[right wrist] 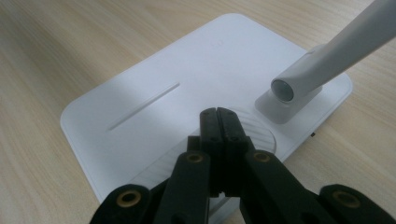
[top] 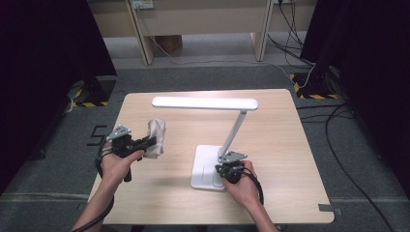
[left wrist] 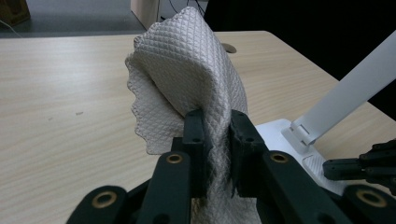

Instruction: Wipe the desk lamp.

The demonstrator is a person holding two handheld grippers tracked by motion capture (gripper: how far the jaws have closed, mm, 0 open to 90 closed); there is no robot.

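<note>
I have the left tongs (left wrist: 216, 126) clamped on a cream quilted cloth (left wrist: 187, 79), the jaws pinching a fold of it while the rest stands up and flops over ahead of them. From the high view, the left tongs (top: 150, 140) hold that cloth (top: 156, 136) above the left part of the counter (top: 270, 203), with my left hand (top: 116, 164) wrapped around the handle. My right tongs (right wrist: 218, 116) are together with nothing between the jaws, and their tips sit over the round ribbed patch on the white base (right wrist: 154, 88) of the desk lamp (top: 232, 121); I cannot tell whether they actually touch it. In the high view the right tongs (top: 226, 171) are at the near right corner of that base, close to where the slanted arm (top: 235, 130) rises toward the long flat lamp head (top: 205, 102). In the right gripper view the foot of that arm (right wrist: 299, 84) is just to the right of the tips. The cloth is well apart from the lamp base, off to its left.
</note>
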